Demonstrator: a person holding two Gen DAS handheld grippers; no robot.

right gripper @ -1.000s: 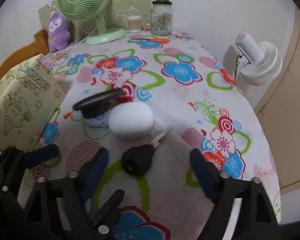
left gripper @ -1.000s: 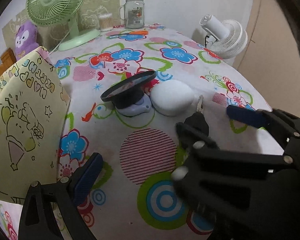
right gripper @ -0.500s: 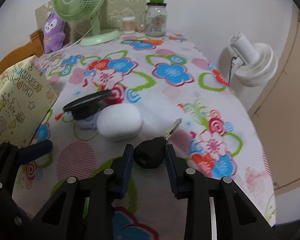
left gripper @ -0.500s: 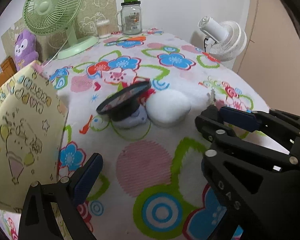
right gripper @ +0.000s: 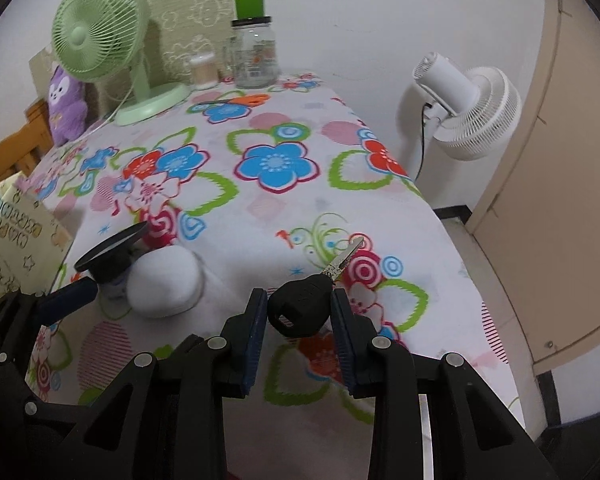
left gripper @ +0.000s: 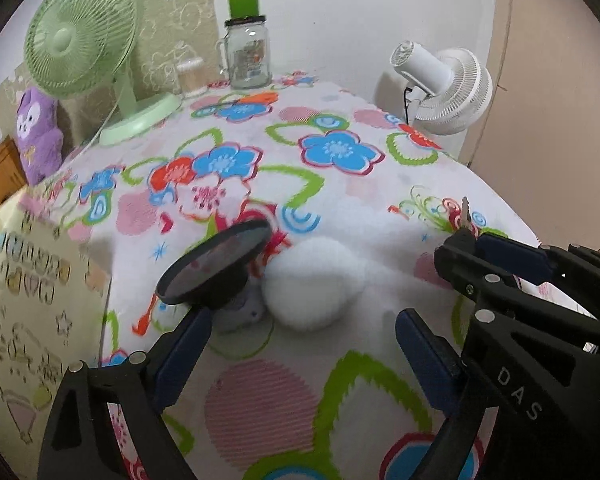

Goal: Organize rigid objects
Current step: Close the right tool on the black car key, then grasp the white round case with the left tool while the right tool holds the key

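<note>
A black-headed key [right gripper: 300,312] is held off the flowered cloth, its metal blade pointing up and right, with my right gripper [right gripper: 299,322] shut on its head. The left wrist view shows the blade tip [left gripper: 466,216] poking out above that gripper at the right. My left gripper [left gripper: 300,340] is empty and its jaws are closing. Just ahead of its tips lies a white rounded object [left gripper: 312,284], not touched by the pads. A round black mirror on a lavender base [left gripper: 216,268] leans against the white object's left side.
A cream cartoon-printed box [left gripper: 20,320] stands at the left edge. At the back are a green desk fan [left gripper: 80,36], a glass jar with a green lid [left gripper: 248,56] and a purple plush [left gripper: 38,132]. A white fan [right gripper: 472,112] stands past the table's right edge.
My right gripper has shut on the key's head and raised it from the cloth. My left gripper has come closer to the white object, and its fingers stand nearer together.
</note>
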